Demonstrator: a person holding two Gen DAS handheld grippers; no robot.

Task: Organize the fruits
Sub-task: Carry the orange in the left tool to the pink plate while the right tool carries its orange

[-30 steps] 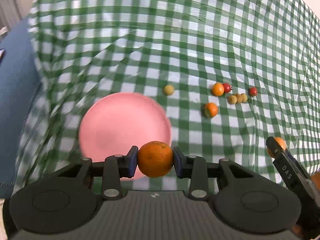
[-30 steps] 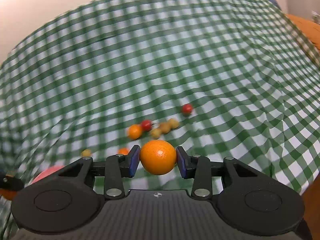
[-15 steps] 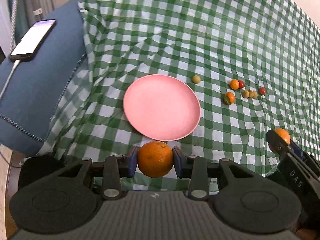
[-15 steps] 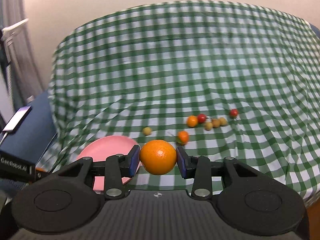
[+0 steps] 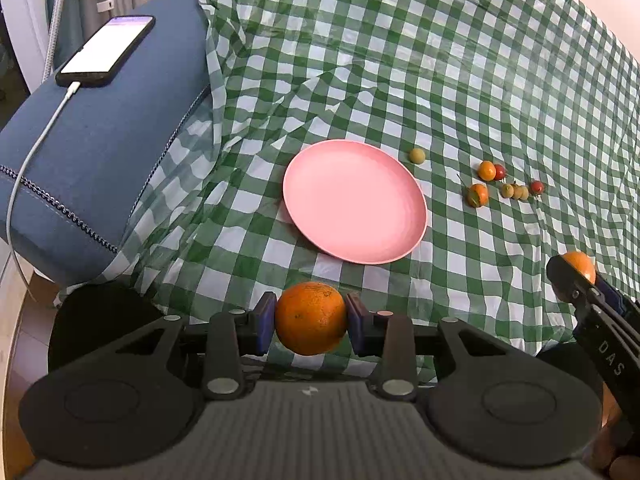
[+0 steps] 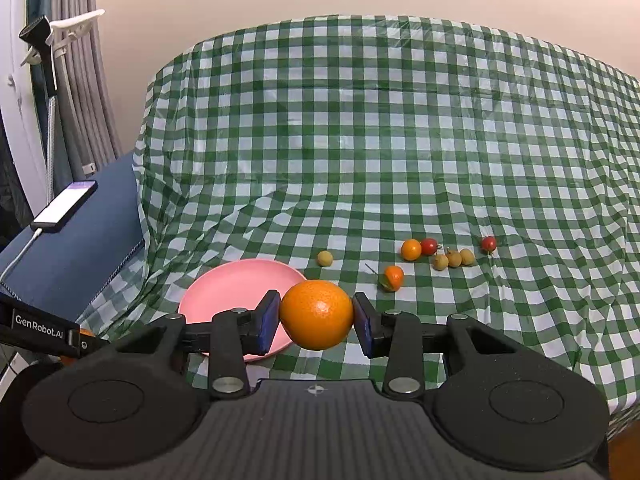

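Two oranges: one is clamped in each gripper, both carried above the cloth.

Left wrist view
- left gripper (image 5: 311, 318): clenched on the darker orange (image 5: 311, 318), pads seated at its widest girth.
- pink plate (image 5: 354, 200): bare, just ahead of the fingertips.
- handling: judged firm, moderately heavy, dimpled rind giving fair friction; roundness invites rolling once released.

Right wrist view
- right gripper (image 6: 316, 315): grasping the brighter orange (image 6: 316, 315) across its equator.
- plate rim (image 6: 208, 292): ahead, slightly left of the fingers.
- small fruits (image 6: 411, 249): scattered farther ahead, right; judged light and easily bruised, needing gentle central pinches.
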